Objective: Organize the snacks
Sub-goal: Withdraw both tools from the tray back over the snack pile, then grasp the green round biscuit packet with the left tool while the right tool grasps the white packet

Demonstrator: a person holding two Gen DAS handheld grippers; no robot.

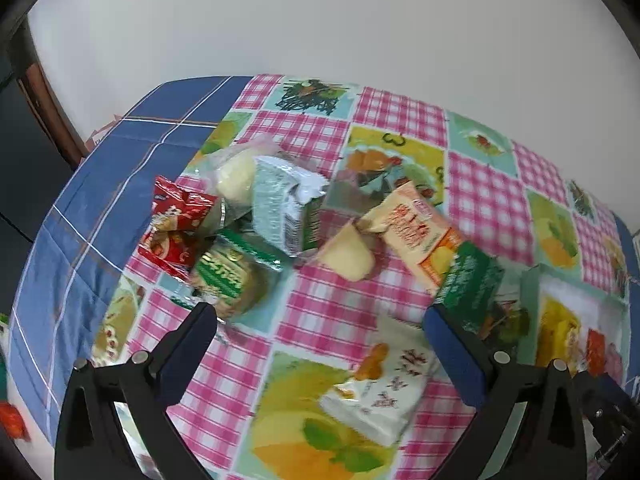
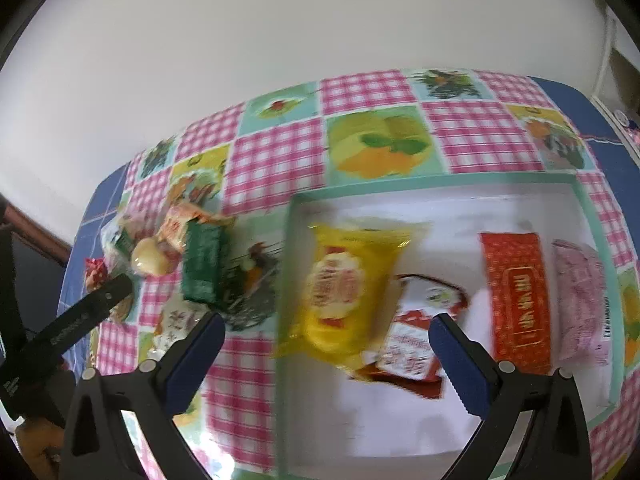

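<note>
Both grippers are held above the table with jaws spread wide and nothing between them: the left gripper [image 1: 320, 324] over a loose heap of packets, the right gripper [image 2: 326, 332] over a shallow white cardboard box with a mint-green rim [image 2: 581, 192]. The box is judged to serve as the collecting place, since four snacks already lie inside it: a yellow plastic pastry packet [image 2: 344, 280], a small red-and-white sachet [image 2: 412, 344], a flat red-orange packet [image 2: 518, 300] and a pale pink wrapper [image 2: 580, 300]. Unsorted snacks are left well apart from it, among them a dark green foil packet [image 1: 470, 284], an orange-and-cream packet [image 1: 416, 232], a white packet with red characters [image 1: 380, 392] and a red crinkled bag [image 1: 176, 224]. The table is covered by a pink-checked fruit-print oilcloth [image 1: 320, 320] laid over blue checked fabric [image 1: 100, 200], and is set against a plain white wall [image 1: 320, 20]
</note>
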